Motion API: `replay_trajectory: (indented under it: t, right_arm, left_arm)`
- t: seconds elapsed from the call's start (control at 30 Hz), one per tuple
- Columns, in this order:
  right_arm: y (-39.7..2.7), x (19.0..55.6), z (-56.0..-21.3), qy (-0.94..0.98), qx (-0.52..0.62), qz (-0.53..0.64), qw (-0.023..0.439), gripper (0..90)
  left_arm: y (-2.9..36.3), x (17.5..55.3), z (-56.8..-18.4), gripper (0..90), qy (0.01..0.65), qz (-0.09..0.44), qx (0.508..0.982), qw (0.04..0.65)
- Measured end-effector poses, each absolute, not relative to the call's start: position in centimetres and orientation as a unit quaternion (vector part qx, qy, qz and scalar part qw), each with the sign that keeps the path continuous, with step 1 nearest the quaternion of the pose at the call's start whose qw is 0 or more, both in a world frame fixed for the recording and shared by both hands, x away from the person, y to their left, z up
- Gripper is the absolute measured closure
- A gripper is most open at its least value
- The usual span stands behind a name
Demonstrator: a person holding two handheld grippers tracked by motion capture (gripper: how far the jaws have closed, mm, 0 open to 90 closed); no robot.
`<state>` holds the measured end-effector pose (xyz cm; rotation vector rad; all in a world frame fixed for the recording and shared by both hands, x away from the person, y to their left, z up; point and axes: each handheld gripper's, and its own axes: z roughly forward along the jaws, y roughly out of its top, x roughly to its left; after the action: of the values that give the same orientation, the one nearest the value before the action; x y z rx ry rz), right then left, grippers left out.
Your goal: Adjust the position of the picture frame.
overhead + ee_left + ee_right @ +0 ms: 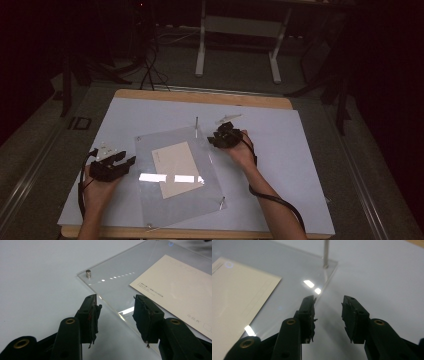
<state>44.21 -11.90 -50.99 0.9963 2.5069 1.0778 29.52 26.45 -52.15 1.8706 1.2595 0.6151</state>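
Note:
A clear acrylic sheet (160,200) lies on the white table top, and a cream card (176,168) rests on it. My left gripper (127,159) sits at the sheet's left edge. Its jaws are open over that edge (116,305), with nothing pressed between them. A short metal stud (88,273) stands in the sheet corner ahead of it, and the card (175,287) lies to the right. My right gripper (212,139) is open by the sheet's far right corner (328,303) and holds nothing. Just ahead of it a thin upright metal post (326,252) rises from that corner.
A small clear part (227,118) lies on the table behind the right gripper. A few pale bits (106,149) lie by the left gripper. Another stud (222,201) marks the sheet's near right corner. A white desk frame (200,50) stands on the floor beyond the table.

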Motion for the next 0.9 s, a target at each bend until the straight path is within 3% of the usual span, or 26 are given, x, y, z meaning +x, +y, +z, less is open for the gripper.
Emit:
replay_trajectory:
  t: [0.9]
  right_arm:
    - [-18.4,34.8,-51.3,0.856,0.283,0.423,0.091,63.3]
  left_arm:
    - [26.0,29.6,-52.3,54.0,0.494,0.239,0.742,0.386]
